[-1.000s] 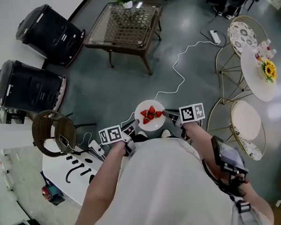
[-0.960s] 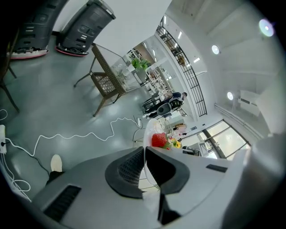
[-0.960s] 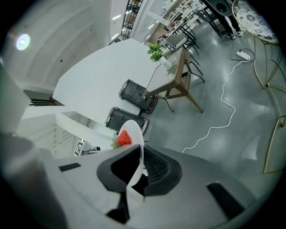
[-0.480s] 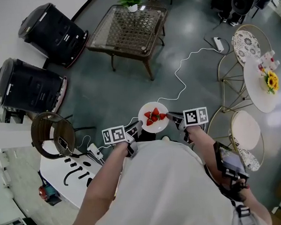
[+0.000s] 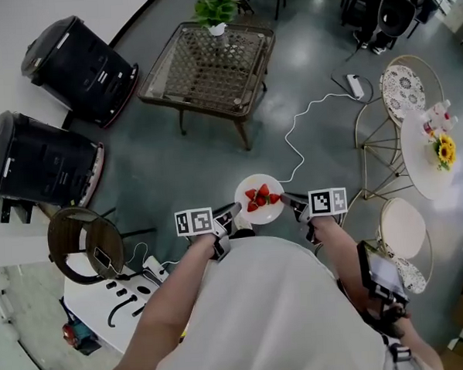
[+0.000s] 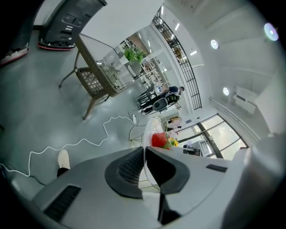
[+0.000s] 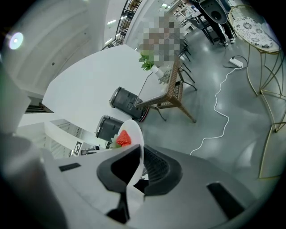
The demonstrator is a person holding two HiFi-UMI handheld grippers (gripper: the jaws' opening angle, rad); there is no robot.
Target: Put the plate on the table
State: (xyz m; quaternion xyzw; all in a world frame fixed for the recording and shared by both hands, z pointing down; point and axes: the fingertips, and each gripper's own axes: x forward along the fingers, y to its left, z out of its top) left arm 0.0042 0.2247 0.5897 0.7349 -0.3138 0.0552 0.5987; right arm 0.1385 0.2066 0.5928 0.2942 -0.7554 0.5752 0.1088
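A white plate (image 5: pixel 261 210) carrying strawberries (image 5: pixel 261 196) is held in the air in front of the person, above the grey floor. My left gripper (image 5: pixel 233 210) is shut on the plate's left rim. My right gripper (image 5: pixel 286 199) is shut on its right rim. In the left gripper view the plate's edge (image 6: pixel 145 138) runs between the two dark pads, with a strawberry (image 6: pixel 158 139) beyond. The right gripper view shows the rim (image 7: pixel 138 138) clamped between the pads and a strawberry (image 7: pixel 124 138) on top. A wicker table with a glass top (image 5: pixel 209 59) stands ahead across the floor.
A potted plant (image 5: pixel 216 8) sits on the wicker table's far edge. Two black machines (image 5: pixel 44 163) stand at the left. A white cable (image 5: pixel 302 130) trails over the floor. At the right are a round white table with flowers (image 5: pixel 434 143) and gold wire chairs (image 5: pixel 404 225).
The person has moved forward with the plate toward the wicker table, which sits lower in the head view. Both grippers keep their hold on the rim.
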